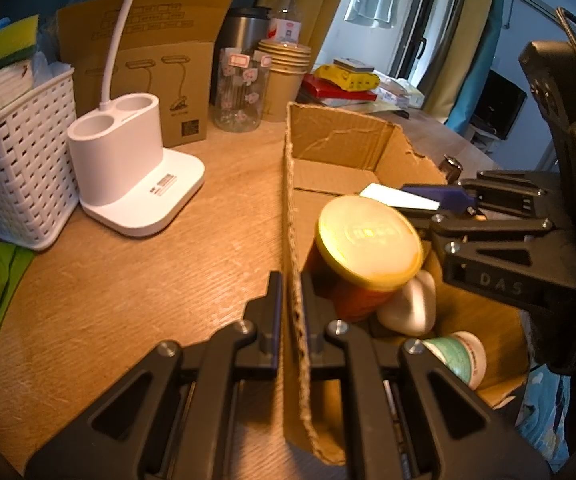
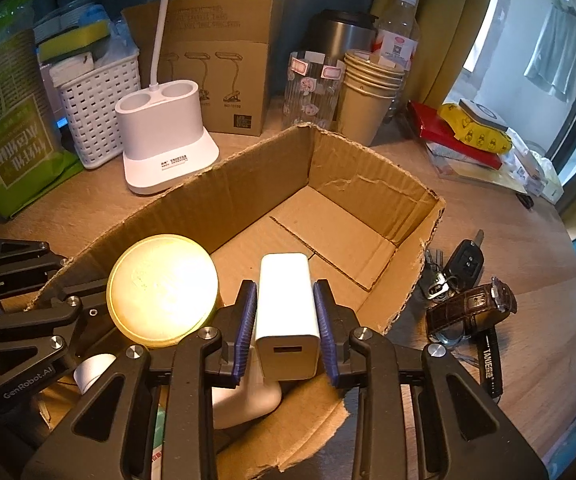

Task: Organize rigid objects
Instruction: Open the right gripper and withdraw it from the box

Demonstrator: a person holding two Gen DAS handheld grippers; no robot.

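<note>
An open cardboard box (image 2: 248, 184) lies on the wooden desk. My left gripper (image 1: 291, 280) is shut on the box's left wall (image 1: 291, 208), one finger inside and one outside. My right gripper (image 2: 286, 312) is over the box's near end, its blue pads against the sides of a white charger (image 2: 286, 304), which points into the box. Inside, a red jar with a yellow lid (image 2: 162, 290) stands next to the charger. A white rounded object (image 1: 409, 306) and a small green-and-white container (image 1: 459, 356) lie at the near end. The far half of the box floor is bare.
A car key with a key bunch (image 2: 461, 266) and a brown leather key case (image 2: 471, 312) lie on the desk right of the box. Behind the box stand a white lamp base (image 2: 164, 140), a white basket (image 2: 96, 104), a patterned glass (image 2: 311, 88) and stacked paper cups (image 2: 367, 96).
</note>
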